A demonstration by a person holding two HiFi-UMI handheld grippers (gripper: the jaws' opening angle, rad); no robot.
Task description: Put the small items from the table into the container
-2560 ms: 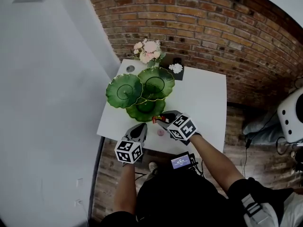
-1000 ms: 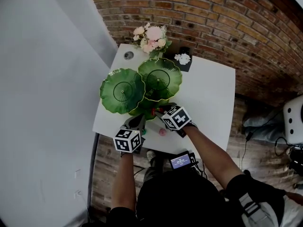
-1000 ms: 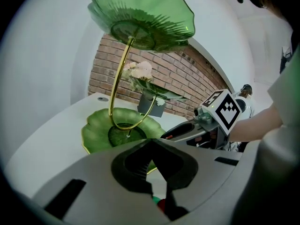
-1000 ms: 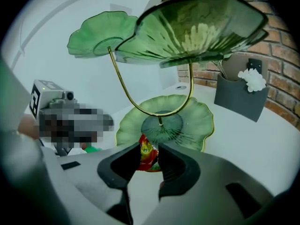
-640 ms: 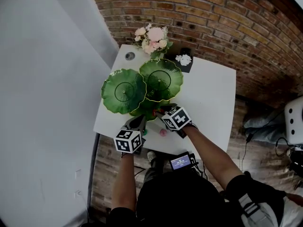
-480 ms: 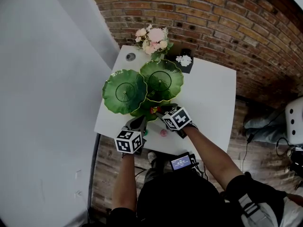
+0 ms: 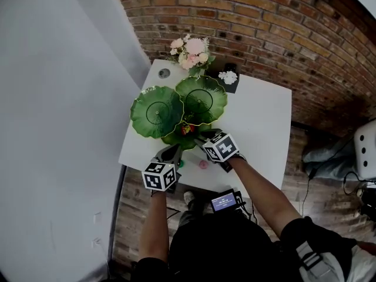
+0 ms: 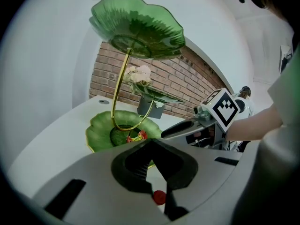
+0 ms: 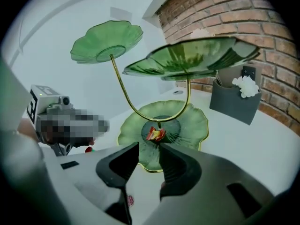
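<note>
A three-tier green leaf dish stand has its lowest dish [image 7: 175, 138] [image 9: 192, 125] [image 8: 99, 134] near the table's front. A red-and-yellow wrapped candy [image 7: 187, 129] [image 9: 156, 134] [image 8: 136, 136] lies in that dish's middle. My right gripper [image 7: 198, 135] [image 9: 149, 149] hovers at the dish's near rim, its jaws opening with nothing between them. A pink item [image 7: 202, 164] [image 9: 131, 200] lies on the table below it. My left gripper [image 7: 174, 151] [image 8: 151, 143] is shut and empty, low over the front edge, with a small red ball [image 8: 159, 197] [image 9: 88, 149] on the table under it.
The two upper leaf dishes [image 7: 157, 111] [image 7: 201, 99] overhang the lowest one on thin gold stems [image 9: 123, 86]. A vase of pink flowers [image 7: 191, 51] and a dark box holding a white flower [image 7: 228, 76] stand at the table's far edge. The white table [image 7: 258, 122] stands beside a brick wall.
The right gripper carried the candy from the table's front to the lowest dish, its jaws parted, and the candy now lies in the dish. The left gripper stayed put.
</note>
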